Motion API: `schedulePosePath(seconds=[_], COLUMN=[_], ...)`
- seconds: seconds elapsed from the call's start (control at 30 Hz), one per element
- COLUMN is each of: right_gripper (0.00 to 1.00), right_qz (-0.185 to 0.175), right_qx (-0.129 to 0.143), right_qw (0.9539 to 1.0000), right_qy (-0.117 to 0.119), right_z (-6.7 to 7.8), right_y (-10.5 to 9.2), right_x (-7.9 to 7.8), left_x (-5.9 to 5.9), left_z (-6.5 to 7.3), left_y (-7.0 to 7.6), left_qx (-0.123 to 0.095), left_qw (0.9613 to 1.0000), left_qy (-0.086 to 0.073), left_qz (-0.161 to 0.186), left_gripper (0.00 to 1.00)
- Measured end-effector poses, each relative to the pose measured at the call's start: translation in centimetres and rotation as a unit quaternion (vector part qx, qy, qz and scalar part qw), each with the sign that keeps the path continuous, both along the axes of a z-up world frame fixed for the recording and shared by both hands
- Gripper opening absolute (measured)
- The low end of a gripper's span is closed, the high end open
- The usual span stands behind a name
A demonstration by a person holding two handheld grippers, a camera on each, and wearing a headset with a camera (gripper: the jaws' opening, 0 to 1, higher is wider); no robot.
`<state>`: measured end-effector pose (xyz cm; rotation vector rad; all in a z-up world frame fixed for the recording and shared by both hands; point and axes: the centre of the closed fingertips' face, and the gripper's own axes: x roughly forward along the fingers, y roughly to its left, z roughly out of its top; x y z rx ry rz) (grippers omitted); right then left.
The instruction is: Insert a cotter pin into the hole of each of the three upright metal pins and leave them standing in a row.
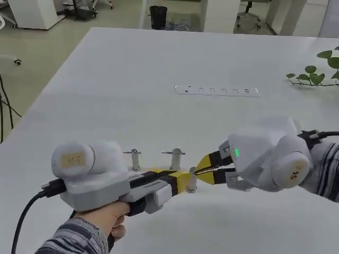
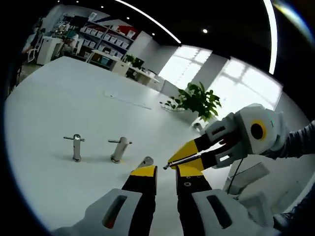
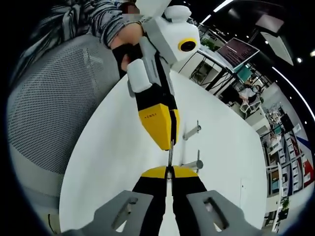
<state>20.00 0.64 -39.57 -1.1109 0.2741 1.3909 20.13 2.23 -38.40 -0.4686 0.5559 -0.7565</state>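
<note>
three short silver pins stand in a row on the white worktop (image 1: pixel 159 79). the far pin (image 2: pixel 76 147) and middle pin (image 2: pixel 118 150) each carry a thin cross-pin (image 2: pixel 67 138) through the top; the near pin (image 2: pixel 145 162) is bare. the right gripper (image 3: pixel 169 172), fingers clamped on a loose cotter pin (image 3: pixel 170 152), holds it level near that pin's top. the left gripper (image 2: pixel 166 172), fingers a narrow gap apart and empty, sits just beside it.
</note>
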Motion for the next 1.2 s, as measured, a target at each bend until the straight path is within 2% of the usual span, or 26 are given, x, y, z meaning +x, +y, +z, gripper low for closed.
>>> schedulePosePath(seconds=[0.13,0.23,0.47,0.57,0.63,0.7,0.73,0.87,0.9,1.03,1.1,1.13,1.2], right_gripper=[0.00,0.00,0.00,0.00,0.00,0.00,0.00,0.02,0.03,0.04,0.05,0.05,0.05], right_qz=[0.002,0.002,0.000,-0.009,-0.011,-0.021,-0.026,-0.040,-0.043,-0.052,-0.056,-0.058,-0.064], right_qx=[0.004,0.008,0.012,0.011,0.014,0.017,0.020,0.032,0.035,0.039,0.040,0.041,0.045], right_qw=[1.0000,1.0000,0.9999,0.9995,0.9995,0.9987,0.9981,0.9953,0.9941,0.9900,0.9879,0.9867,0.9832], right_qy=[0.001,0.003,0.007,0.027,0.027,0.044,0.052,0.082,0.094,0.126,0.139,0.147,0.165], right_z=[0.2,0.3,0.3,0.1,0.2,0.0,0.0,0.1,0.0,-0.4,-0.6,-0.8,-0.9], right_y=[0.3,0.6,0.9,0.8,0.8,0.6,0.6,0.3,0.2,-0.1,-0.3,-0.4,-0.5], right_x=[-0.2,-0.4,-0.5,-0.7,-0.6,-0.7,-0.7,-0.9,-1.1,-1.6,-1.9,-2.1,-2.4], left_x=[0.1,0.0,-0.1,-0.6,-0.7,-0.9,-1.0,-1.5,-1.7,-2.0,-2.4,-2.5,-2.7], left_z=[0.0,-0.1,0.2,0.1,0.1,0.0,0.1,0.1,-0.1,-0.4,-0.4,-0.5,-0.7], left_y=[0.2,0.2,0.1,-0.2,-0.1,-0.2,-0.3,-0.5,-0.5,-0.4,-0.6,-0.5,-0.5], left_qx=[-0.018,-0.019,-0.031,-0.008,0.011,0.042,0.051,0.089,0.106,0.134,0.142,0.147,0.150], left_qw=[0.9998,0.9995,0.9992,0.9999,0.9996,0.9973,0.9960,0.9869,0.9827,0.9733,0.9667,0.9644,0.9623], left_qy=[0.010,0.020,0.023,-0.001,-0.015,-0.042,-0.053,-0.098,-0.110,-0.135,-0.153,-0.157,-0.158], left_qz=[0.009,0.015,0.009,-0.015,-0.023,-0.043,-0.051,-0.092,-0.105,-0.129,-0.148,-0.154,-0.162], left_gripper=[0.06,0.01,0.00,0.00,0.00,0.00,0.00,0.00,0.00,0.00,0.00,0.00,0.00])
